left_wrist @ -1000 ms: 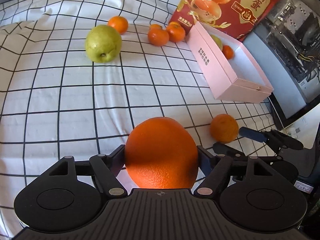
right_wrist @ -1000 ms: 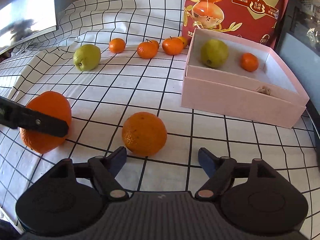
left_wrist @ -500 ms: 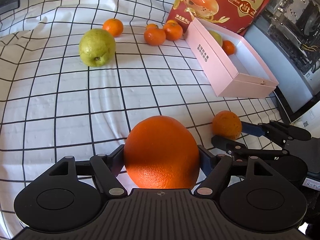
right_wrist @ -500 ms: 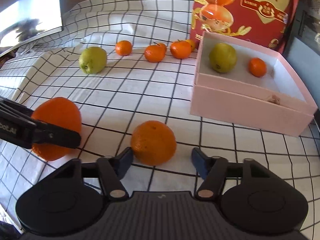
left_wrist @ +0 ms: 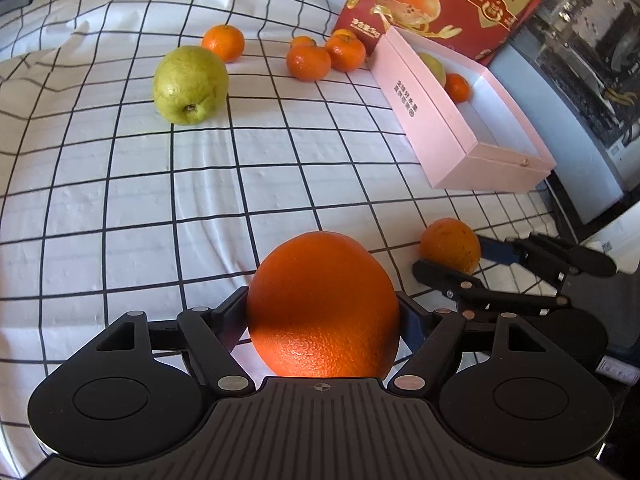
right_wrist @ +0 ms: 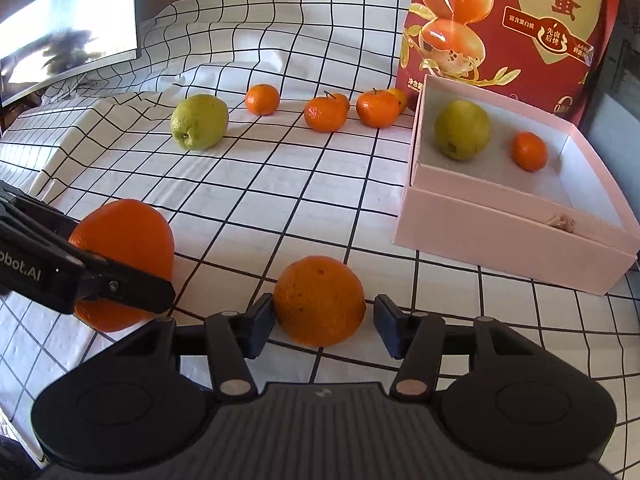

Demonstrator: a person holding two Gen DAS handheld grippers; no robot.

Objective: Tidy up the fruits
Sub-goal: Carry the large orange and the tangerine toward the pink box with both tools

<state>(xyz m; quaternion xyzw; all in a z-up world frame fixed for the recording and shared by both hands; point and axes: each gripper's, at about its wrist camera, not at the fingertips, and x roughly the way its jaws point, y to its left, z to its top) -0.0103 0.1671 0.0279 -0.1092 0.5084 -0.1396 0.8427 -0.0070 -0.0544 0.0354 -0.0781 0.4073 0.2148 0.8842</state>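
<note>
**At the near edge of the checked cloth: two oranges, two tongs**

On the checked cloth [right_wrist: 280,184], the pink box [right_wrist: 516,236] at the right edge holds a green pear [right_wrist: 462,129] and a mandarin [right_wrist: 529,151].

The left gripper [left_wrist: 323,312] clamps the large orange [left_wrist: 323,308] near the front edge.

The right gripper [right_wrist: 323,322] stands open astride the smaller orange [right_wrist: 319,300], pads not touching. Closing off-centre could roll it away; both loads reaching the box together risk a collision.
</note>
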